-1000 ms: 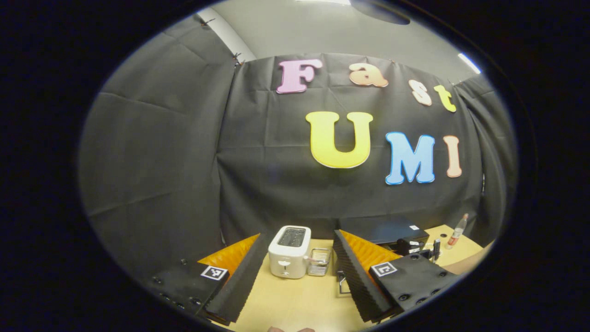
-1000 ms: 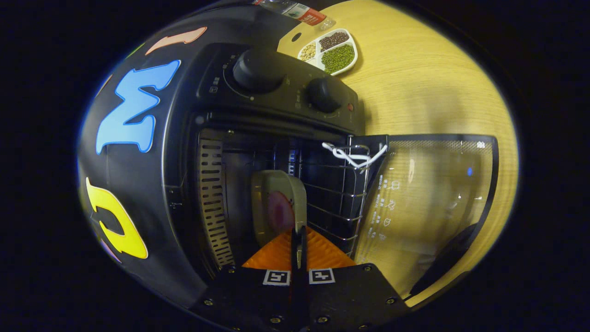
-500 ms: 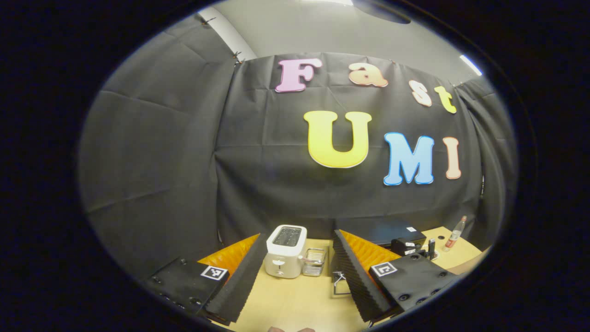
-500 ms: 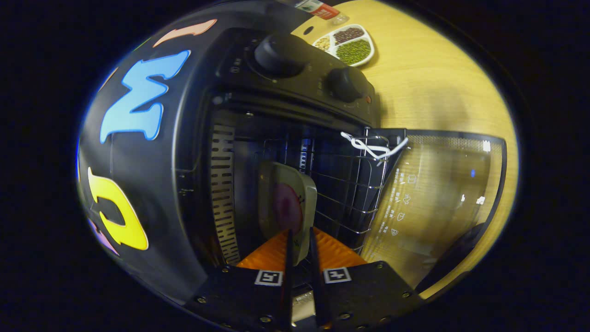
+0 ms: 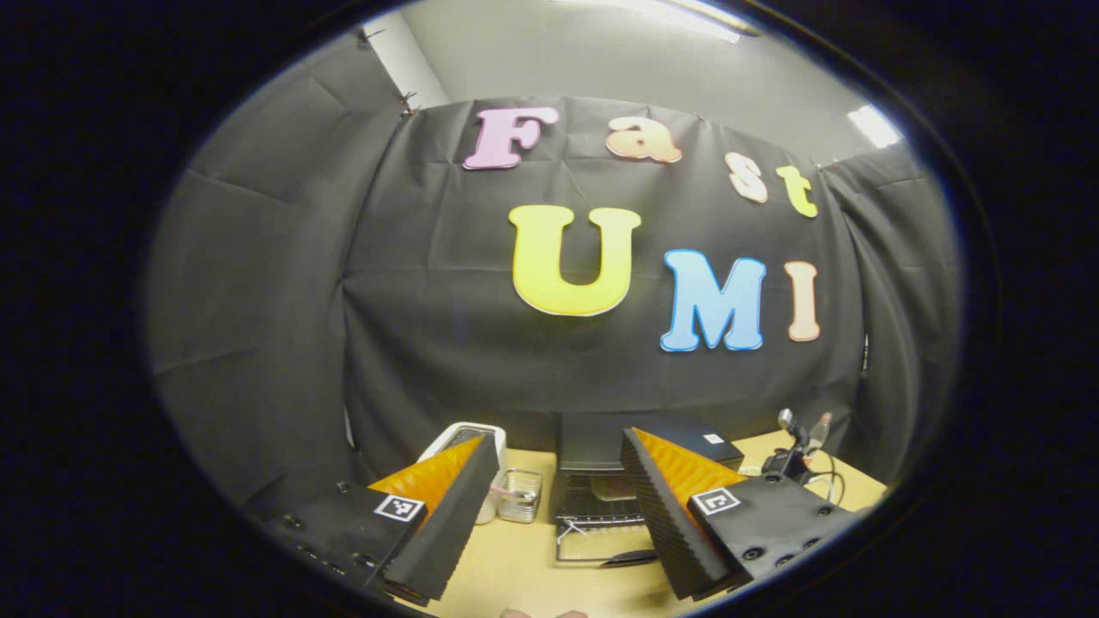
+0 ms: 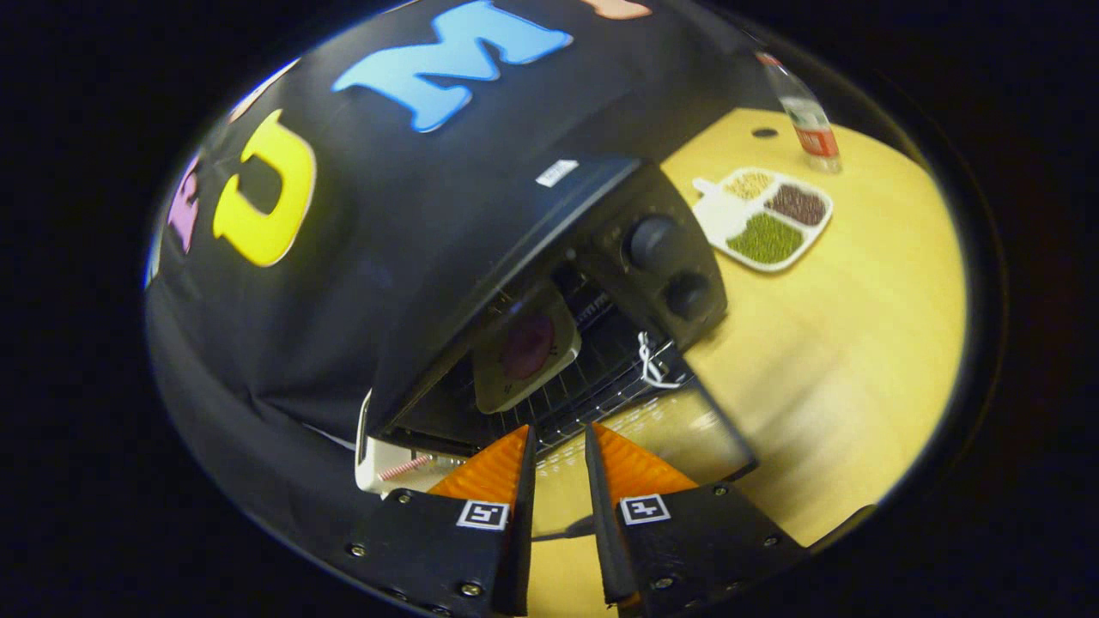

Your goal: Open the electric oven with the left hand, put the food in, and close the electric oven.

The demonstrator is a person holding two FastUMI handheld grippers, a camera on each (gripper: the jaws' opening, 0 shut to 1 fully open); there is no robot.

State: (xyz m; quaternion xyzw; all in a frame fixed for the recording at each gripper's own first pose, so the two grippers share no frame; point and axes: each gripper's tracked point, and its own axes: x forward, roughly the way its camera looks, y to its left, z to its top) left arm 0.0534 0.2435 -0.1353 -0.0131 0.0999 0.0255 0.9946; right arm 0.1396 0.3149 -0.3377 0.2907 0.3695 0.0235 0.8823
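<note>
The black electric oven (image 6: 549,257) stands with its glass door (image 6: 687,429) folded down flat. Inside, on the wire rack (image 6: 601,378), sits a pale plate (image 6: 494,378) carrying a dark red piece of food (image 6: 526,343). My right gripper (image 6: 560,433) hangs just outside the oven mouth above the door, its fingers a narrow gap apart with nothing between them. In the left gripper view the oven (image 5: 601,438) and its lowered door (image 5: 601,541) lie farther off. My left gripper (image 5: 558,439) is wide open, raised over the table in front of the oven and holding nothing.
A white toaster (image 5: 459,438) and a small wire basket (image 5: 519,496) stand left of the oven. Right of the oven are a divided white tray of beans (image 6: 764,219) and a bottle (image 6: 807,120). A white cord (image 6: 650,365) hangs from the rack's front.
My right gripper let go of the plate, which stays on the rack, and drew back out of the oven while rolling. My left gripper swung so the oven now sits between its fingers.
</note>
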